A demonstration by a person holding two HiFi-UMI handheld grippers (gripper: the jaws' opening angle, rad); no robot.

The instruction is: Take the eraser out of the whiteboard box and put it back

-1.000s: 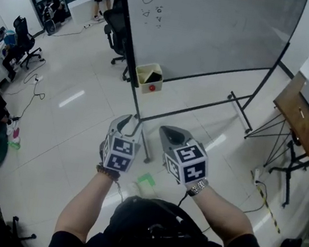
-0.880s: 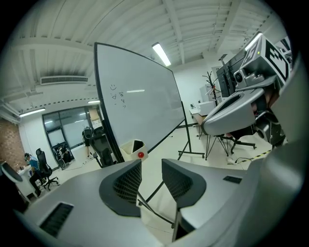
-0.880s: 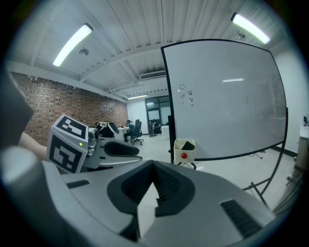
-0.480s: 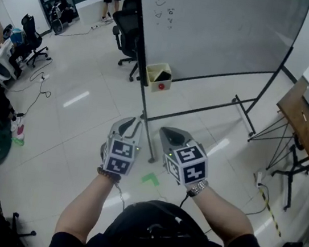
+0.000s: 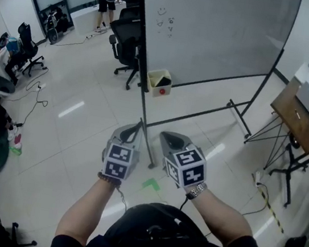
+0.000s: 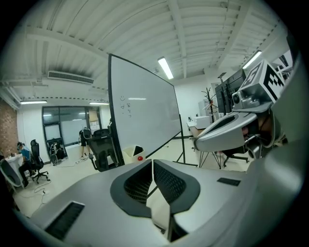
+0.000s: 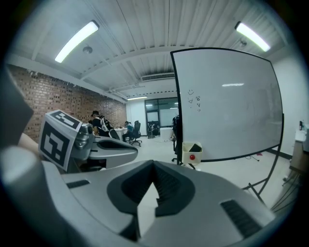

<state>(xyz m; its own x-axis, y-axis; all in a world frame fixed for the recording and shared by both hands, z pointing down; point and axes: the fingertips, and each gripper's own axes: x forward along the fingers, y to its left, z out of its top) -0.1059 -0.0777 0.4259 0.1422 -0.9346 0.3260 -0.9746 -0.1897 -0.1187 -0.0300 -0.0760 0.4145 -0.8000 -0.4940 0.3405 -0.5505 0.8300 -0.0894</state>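
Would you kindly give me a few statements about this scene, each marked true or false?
1. A dark eraser lies in the small cream box at the lower left corner of the large white whiteboard. True.
2. The right gripper holds that eraser. False: its jaws are together with nothing between them, and the eraser is in the box.
3. A black office chair stands beside the whiteboard's left edge. True.
4. The whiteboard is blank. False: small doodles sit near its upper left.
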